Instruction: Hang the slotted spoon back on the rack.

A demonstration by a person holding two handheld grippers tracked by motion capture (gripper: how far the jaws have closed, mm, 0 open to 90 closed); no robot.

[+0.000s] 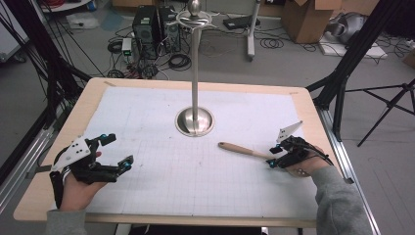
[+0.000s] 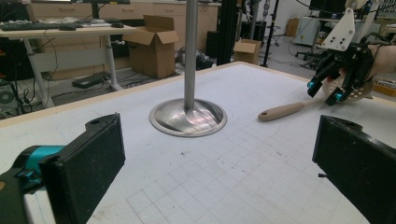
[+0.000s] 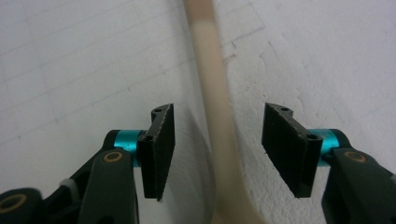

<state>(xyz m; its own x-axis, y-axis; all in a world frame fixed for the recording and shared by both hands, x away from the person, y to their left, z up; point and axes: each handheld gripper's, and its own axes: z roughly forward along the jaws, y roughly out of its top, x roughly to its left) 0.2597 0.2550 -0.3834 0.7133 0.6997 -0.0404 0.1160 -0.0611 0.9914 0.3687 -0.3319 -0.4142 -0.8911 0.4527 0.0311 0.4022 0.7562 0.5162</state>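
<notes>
1. While straddling the utensil handle [image 3: 215, 116], right claw [image 3: 217, 149] half spread, pads [image 3: 161, 149] on either side of the shaft with a gap on each side, not yet pressing; no earlier picture to compare.
2. Seen from above, right claw [image 1: 275, 157] at the worktop's right side, tilted down over the handle where it meets the wider head; head mostly hidden under the hand and claw.
3. Pale, wood-coloured utensil [image 1: 242, 150] lying flat on the gridded white mat [image 1: 161, 147], free handle end pointing toward the middle, near the stand's base but apart from it.
4. Left claw [image 1: 120, 151] spread wide with nothing between its pads, held low over the mat near the left edge; well apart from the utensil.
5. Metal stand [image 1: 195, 73] upright at mid-worktop on a round dished base [image 1: 195, 121], with a ring and knob at the top; nearest obstacle, between the two claws and farther back.
6. Bare mat between the two claws and toward the near edge; right claw close to the worktop [image 1: 313, 117] right edge, with a dark frame rail just beyond.
7. Beyond the far edge: floor with cables, computer towers, cardboard boxes.
</notes>
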